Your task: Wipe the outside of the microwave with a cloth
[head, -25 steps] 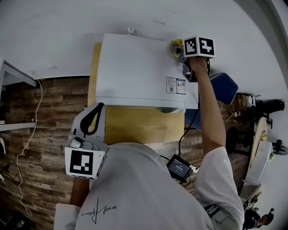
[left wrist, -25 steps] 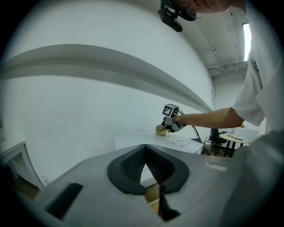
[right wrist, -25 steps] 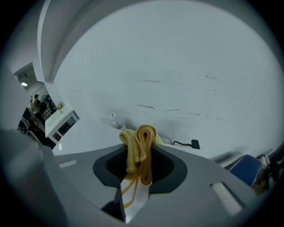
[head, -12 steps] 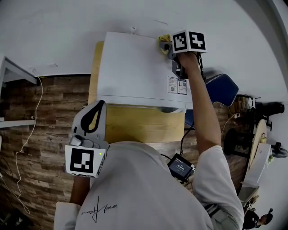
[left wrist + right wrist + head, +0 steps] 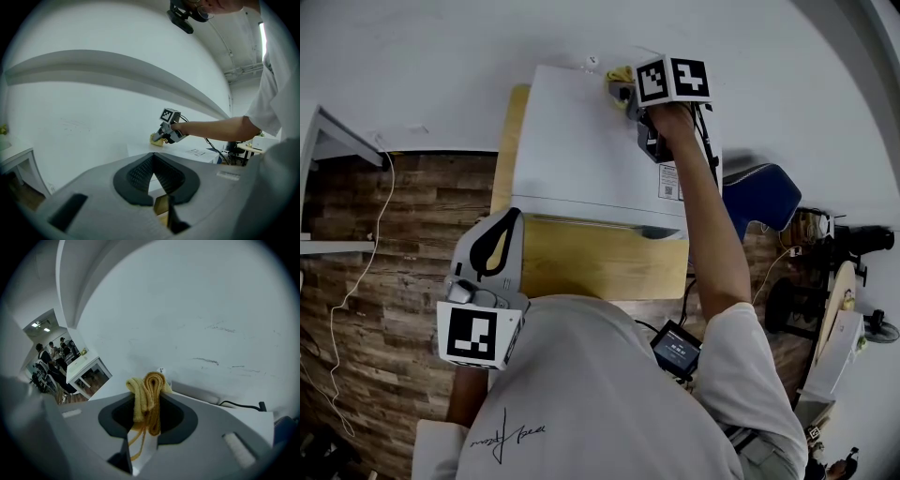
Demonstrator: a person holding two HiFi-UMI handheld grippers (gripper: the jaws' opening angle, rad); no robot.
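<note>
Yellow ribbed cloth, boxy microwave

No text can be read. Two small printed stickers sit on top of the white box-shaped microwave, their print too small to read. The white T-shirt bears dark handwritten script, possibly a signature, illegible. The cubes on the right gripper and the left gripper show black-and-white square markers, no letters.

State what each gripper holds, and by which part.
The right gripper pinches the yellow cloth across its bunched folds, looped ends poking past the jaws. The left gripper, shut, holds nothing.
</note>
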